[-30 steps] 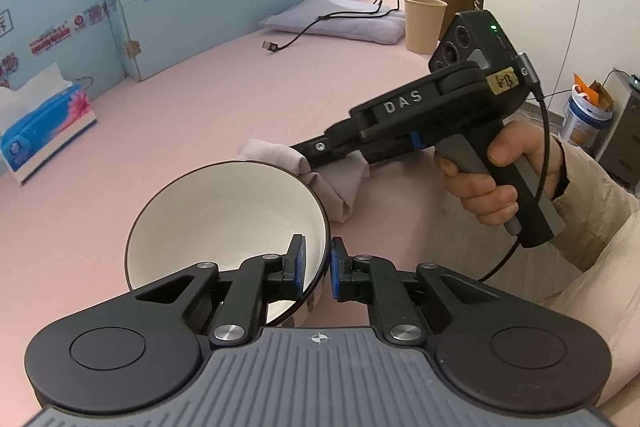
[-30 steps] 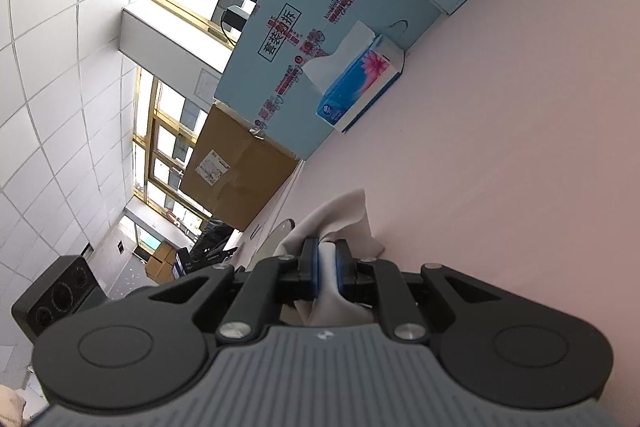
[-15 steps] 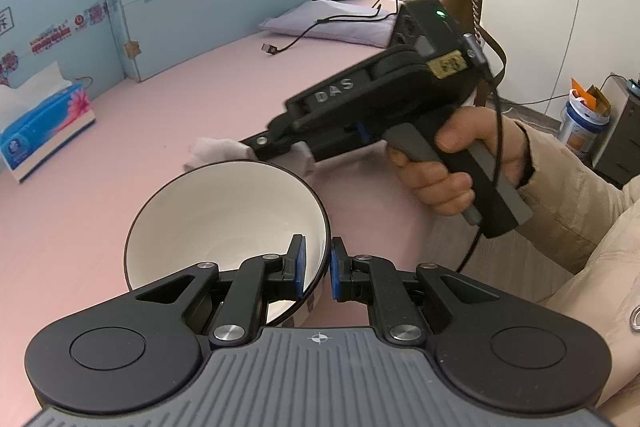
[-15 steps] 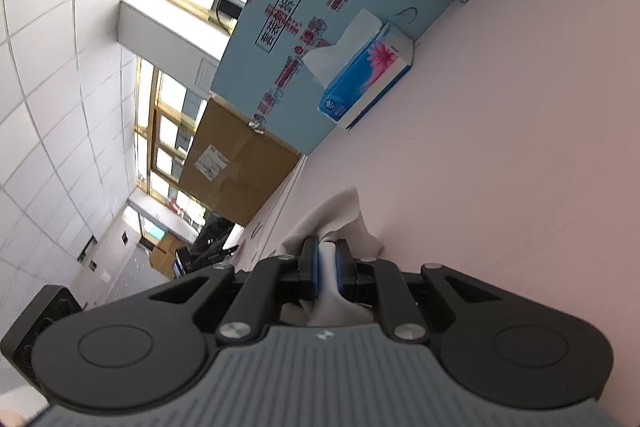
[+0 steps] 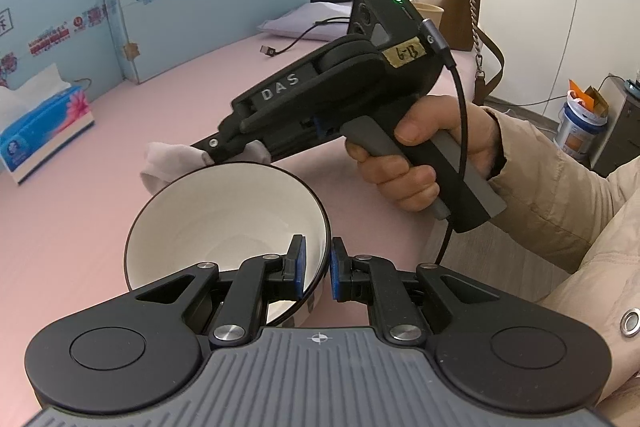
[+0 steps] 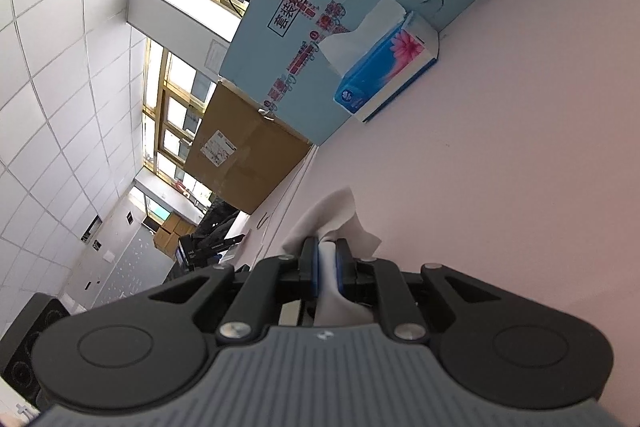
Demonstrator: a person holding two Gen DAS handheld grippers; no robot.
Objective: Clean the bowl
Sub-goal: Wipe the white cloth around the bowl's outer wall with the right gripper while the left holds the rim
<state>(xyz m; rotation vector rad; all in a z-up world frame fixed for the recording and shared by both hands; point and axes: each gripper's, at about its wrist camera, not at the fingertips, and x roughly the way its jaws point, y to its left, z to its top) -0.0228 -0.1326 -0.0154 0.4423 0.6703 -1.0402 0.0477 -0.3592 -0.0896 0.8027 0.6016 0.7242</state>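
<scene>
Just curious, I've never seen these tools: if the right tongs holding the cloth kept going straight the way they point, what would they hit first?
Probably nothing close. The right tongs, shut on the cloth, point out over the bare pink tabletop; the tissue box lies well off, slightly to one side. The bowl isn't ahead. Depth is unclear.

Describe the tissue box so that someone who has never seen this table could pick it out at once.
Start from the pink table, then look along the pale blue boards at its far edge. The tissue box lies just before them: blue with a pink flower, a white tissue sticking from its top.

Black tool [image 5: 224, 150] marked DAS, green light, beige sleeve [image 5: 560, 195]
</scene>
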